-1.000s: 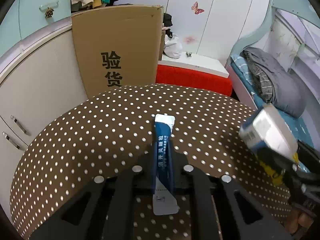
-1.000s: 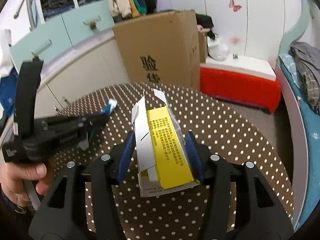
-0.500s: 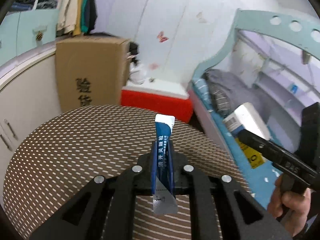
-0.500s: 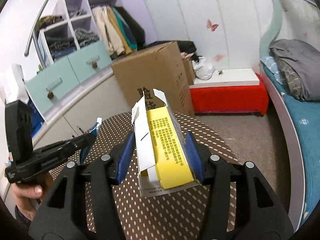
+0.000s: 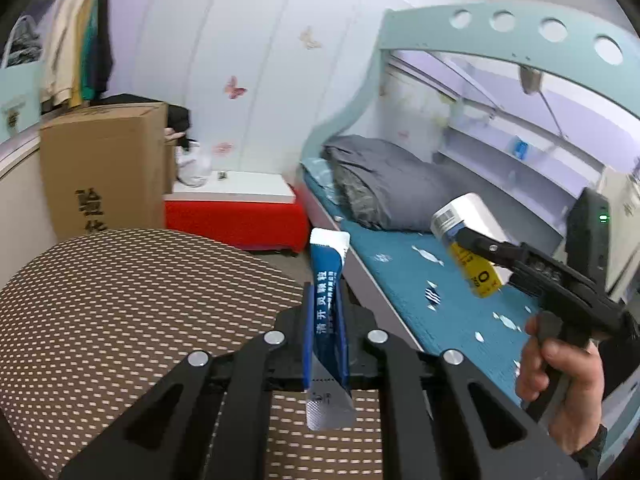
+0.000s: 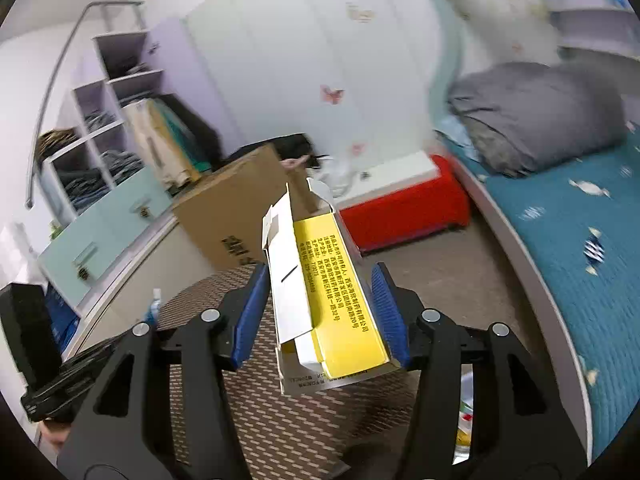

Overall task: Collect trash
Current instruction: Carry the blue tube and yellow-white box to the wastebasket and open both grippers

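Both pieces of trash are already in hand and off the dotted bench point(image 5: 120, 300). The left hand-held gripper point(image 5: 326, 336) is clenched on a blue sachet point(image 5: 326, 280) standing lengthwise between its fingers. The right hand-held gripper point(image 6: 320, 312) clasps an opened yellow carton point(image 6: 332, 300), long axis pointing forward (no bin visible yet).

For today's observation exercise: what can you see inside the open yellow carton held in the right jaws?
The yellow carton has open end flaps showing only bare white card. Its deeper interior is hidden by its own walls, so contents cannot be told.
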